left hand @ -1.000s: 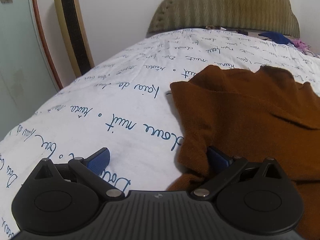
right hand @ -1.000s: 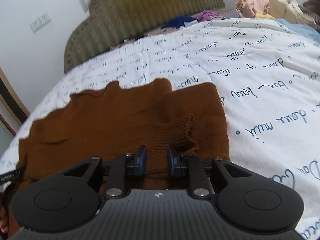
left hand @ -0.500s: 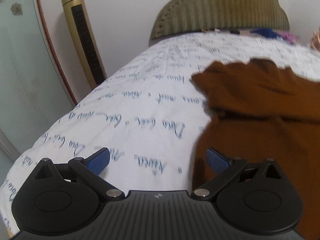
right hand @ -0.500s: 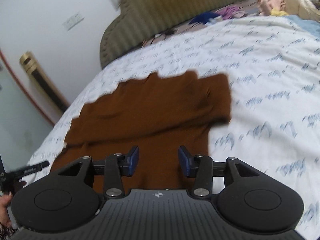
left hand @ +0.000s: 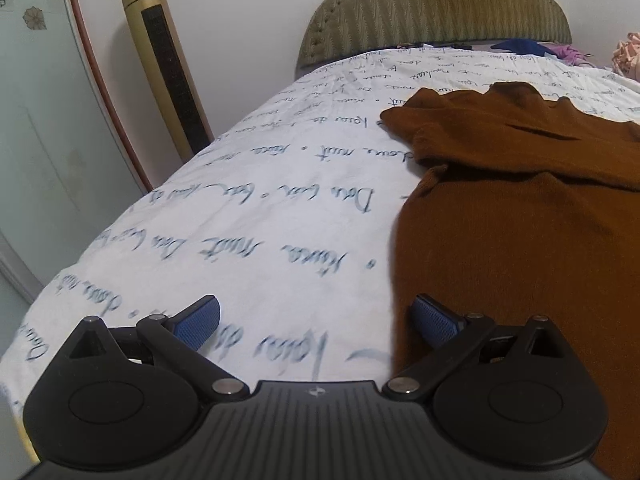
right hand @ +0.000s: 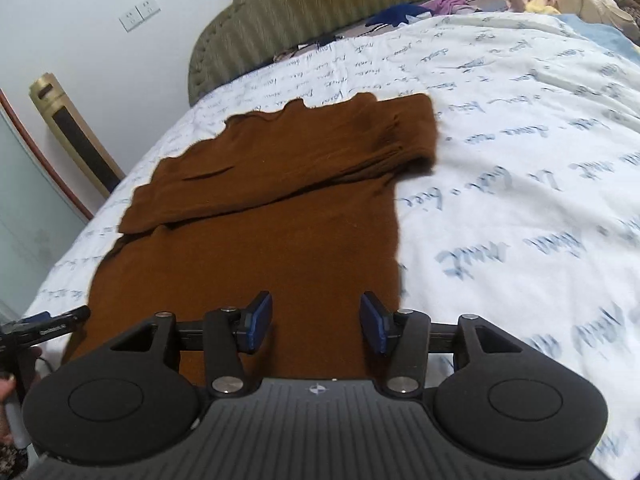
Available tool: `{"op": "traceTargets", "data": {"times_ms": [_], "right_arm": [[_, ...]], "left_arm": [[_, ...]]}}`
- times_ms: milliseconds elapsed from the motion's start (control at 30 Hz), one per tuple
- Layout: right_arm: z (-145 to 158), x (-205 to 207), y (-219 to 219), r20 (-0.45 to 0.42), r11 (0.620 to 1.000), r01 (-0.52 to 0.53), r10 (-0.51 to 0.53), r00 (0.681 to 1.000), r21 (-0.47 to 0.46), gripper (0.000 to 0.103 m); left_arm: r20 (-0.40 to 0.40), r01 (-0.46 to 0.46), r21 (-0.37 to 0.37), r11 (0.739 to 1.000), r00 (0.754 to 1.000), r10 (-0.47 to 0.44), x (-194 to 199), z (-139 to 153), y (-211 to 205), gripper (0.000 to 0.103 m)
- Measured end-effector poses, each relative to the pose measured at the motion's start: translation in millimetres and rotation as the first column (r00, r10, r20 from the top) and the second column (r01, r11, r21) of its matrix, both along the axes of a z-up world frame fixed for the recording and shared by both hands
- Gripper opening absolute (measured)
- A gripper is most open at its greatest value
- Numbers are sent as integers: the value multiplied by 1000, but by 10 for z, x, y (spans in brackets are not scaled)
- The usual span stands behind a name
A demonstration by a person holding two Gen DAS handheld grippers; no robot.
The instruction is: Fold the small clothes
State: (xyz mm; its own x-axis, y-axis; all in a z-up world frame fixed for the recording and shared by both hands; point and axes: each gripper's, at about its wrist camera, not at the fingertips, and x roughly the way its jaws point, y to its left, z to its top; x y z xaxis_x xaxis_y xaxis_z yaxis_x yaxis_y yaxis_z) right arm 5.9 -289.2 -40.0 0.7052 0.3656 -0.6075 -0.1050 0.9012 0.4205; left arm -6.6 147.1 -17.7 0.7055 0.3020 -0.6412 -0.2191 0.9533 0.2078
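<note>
Brown sweater [right hand: 256, 248] lies flat on the bed's white script-printed sheet [left hand: 248, 208], its sleeves folded across the chest. Left hand-held gripper [left hand: 316, 320] hovers spread wide at its left edge, empty. Right hand-held gripper [right hand: 316, 322] is opening above the hem, gripping nothing.

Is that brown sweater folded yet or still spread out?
Partly folded: the brown sweater lies flat on the bed, sleeves folded across its upper half, lower body unfolded.
</note>
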Motion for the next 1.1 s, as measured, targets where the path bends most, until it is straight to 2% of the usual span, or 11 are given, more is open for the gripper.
{"op": "traceTargets", "data": {"times_ms": [133,333,467,600,733,900,967,1033,1100], "right_arm": [[45,-354,-217,-1,999,-24,24,1000,35,58],[13,-755,-415,-55,994,-69,74,996,79,62],[-82,-953,-484,-76,991,-80,88,993,105,63],[-188,-1082,-473,-100,980,-101,119,988,170,63],[-214,-1119,-429,-102,980,-108,127,987,170,63],[-229,-1113,-422,-108,979,-100,120,987,176,66],[-248,-1094,-409,-111,980,-98,119,987,173,67],[-264,-1091,-393,-115,981,-94,114,987,171,67],[-271,-1092,-386,-114,981,-91,112,987,173,69]], "left_arm": [[6,27,-64,998,1000,-27,-380,84,122,103],[-15,48,-80,996,999,-50,-869,130,214,103],[-57,88,-163,983,994,-98,-989,134,243,103],[-83,57,-179,982,994,-73,-1091,73,252,103],[-89,48,-186,981,994,-65,-1163,2,241,103],[-38,121,-164,979,991,-129,-1259,45,135,103],[2,174,-183,968,984,-176,-1306,95,98,103],[30,241,-222,945,970,-241,-1330,124,67,103],[43,265,-244,933,964,-263,-1316,118,33,103]]}}
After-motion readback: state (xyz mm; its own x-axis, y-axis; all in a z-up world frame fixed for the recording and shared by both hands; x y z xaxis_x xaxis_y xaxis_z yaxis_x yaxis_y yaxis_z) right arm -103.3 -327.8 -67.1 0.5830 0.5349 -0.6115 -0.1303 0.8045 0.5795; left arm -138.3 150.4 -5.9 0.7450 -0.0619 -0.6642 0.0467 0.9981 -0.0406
